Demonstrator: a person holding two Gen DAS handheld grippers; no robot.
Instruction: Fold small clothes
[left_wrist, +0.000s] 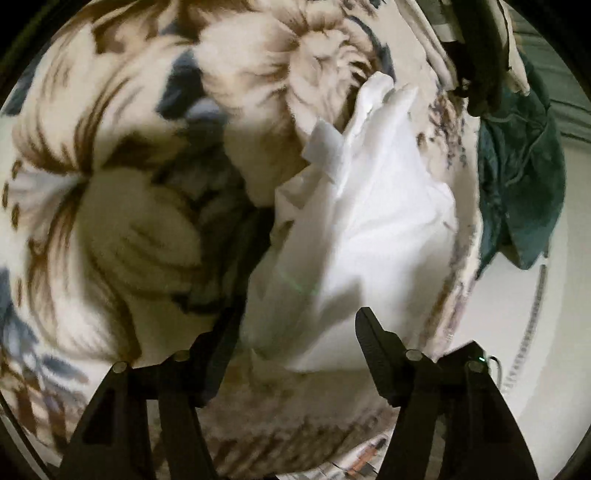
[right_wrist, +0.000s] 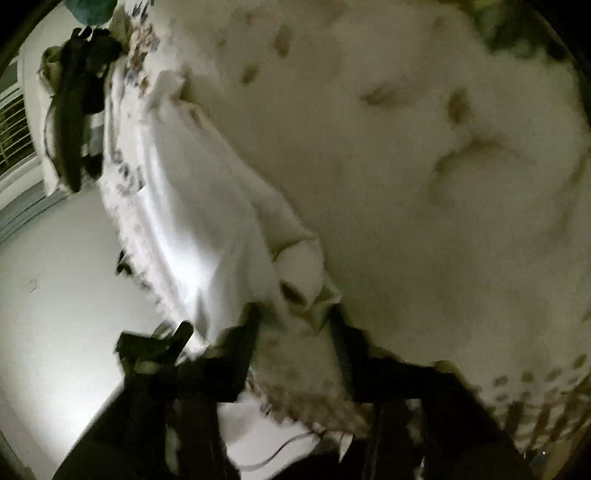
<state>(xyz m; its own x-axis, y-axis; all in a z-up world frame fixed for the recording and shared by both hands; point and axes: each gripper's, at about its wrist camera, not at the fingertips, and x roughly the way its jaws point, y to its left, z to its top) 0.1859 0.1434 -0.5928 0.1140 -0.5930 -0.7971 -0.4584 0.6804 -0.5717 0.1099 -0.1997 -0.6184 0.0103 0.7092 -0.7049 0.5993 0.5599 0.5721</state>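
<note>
The left gripper (left_wrist: 295, 332) tilts steeply down over a white garment (left_wrist: 369, 229), jaws spread, the cloth's lower edge between them with neither pad pressing it. The garment lies crumpled on a floral blanket (left_wrist: 122, 206) near the blanket's edge. The right gripper (right_wrist: 295, 317), also angled downward, seems pinched on a fold of the white garment (right_wrist: 207, 221), though blur hides the tips.
</note>
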